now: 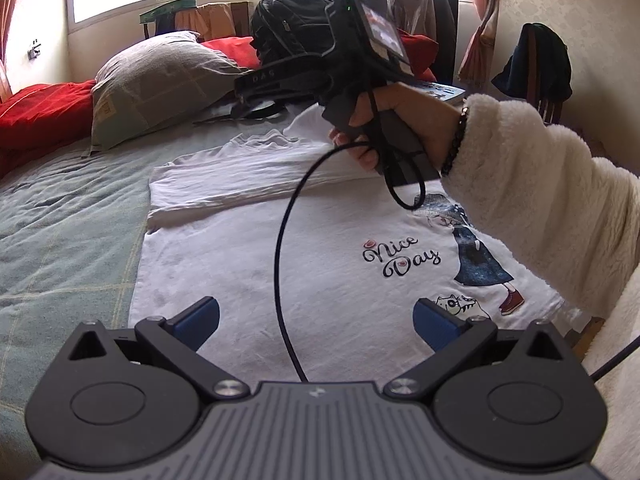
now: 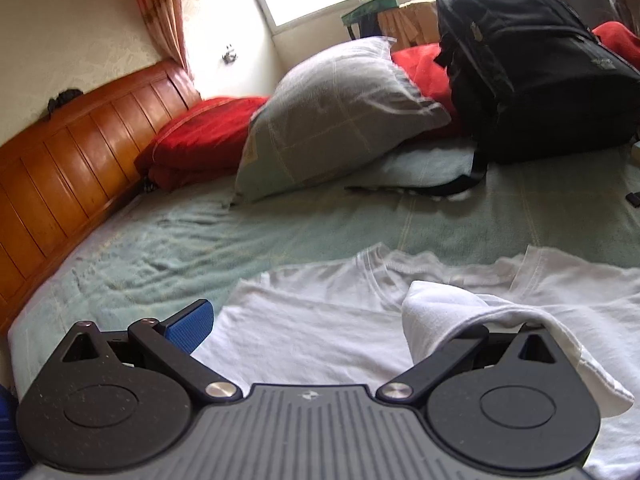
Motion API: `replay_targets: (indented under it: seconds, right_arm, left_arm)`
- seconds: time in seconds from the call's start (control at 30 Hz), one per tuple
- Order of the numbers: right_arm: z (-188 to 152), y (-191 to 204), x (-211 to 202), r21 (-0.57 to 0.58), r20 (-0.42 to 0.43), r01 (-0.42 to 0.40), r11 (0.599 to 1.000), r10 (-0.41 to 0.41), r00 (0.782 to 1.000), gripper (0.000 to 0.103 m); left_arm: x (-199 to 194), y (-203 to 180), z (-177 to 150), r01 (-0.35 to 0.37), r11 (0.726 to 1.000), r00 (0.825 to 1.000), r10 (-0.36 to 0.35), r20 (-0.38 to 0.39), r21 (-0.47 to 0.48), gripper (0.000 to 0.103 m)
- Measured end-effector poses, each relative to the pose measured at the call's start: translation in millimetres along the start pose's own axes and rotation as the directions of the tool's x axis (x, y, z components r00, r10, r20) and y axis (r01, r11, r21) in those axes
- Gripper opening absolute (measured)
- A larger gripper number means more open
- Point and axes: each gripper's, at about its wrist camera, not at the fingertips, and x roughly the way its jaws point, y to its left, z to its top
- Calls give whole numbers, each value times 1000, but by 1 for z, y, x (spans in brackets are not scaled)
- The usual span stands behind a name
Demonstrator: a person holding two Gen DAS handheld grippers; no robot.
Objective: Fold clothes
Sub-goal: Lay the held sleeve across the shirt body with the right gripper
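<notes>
Left gripper (image 1: 316, 322): my jaws are spread wide, both blue pads (image 1: 198, 322) visible, nothing between them, hovering over the lower part of the white T-shirt (image 1: 248, 272).

Right gripper (image 2: 316, 334): my jaws also stand wide apart. Left blue pad (image 2: 190, 330) is clear; the right finger is covered by a fold of white fabric (image 2: 452, 320) draped over it. Nothing is pinched between the fingers.

The shirt lies flat on the green bedsheet (image 1: 64, 224), print side up.

Left-wrist view only:
- "Nice Day" print (image 1: 402, 256) and cartoon girl figure
- one sleeve folded across the chest (image 1: 240, 176)
- person's hand (image 1: 404, 120) holding the right gripper's handle above the shirt's collar end, fluffy white sleeve (image 1: 532, 200), bead bracelet, black cable (image 1: 284, 260) looping down
- clothes rack by the window

Right-wrist view only:
- shirt's neckline (image 2: 376, 280) just ahead of my fingers
- wooden headboard (image 2: 72, 160) along the left

Both views: grey pillow (image 2: 340, 120), red bedding (image 2: 200, 136), black backpack (image 2: 532, 68) at the far side of the bed, well apart from the shirt.
</notes>
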Motion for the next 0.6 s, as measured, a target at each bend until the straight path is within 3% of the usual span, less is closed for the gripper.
replay_targets:
  seconds: [0.17,0.37,0.6]
  right_arm:
    - [-20,-14,14,63,-80,-23,998,28,996,103]
    - [-38,-43,6,211,-145,-110,971,142,979,103]
    - [-43,-77,-49,322,-180,-199,925,266,947,103]
  left_arm:
    - [-1,2,-2,-3,1000,1000,3,1,-8,102]
    - [-1,4,-3,-3,1000,1000,3,3,-14,102]
    - [2,6,-3,6,1000,1000,-6,6,-13,102]
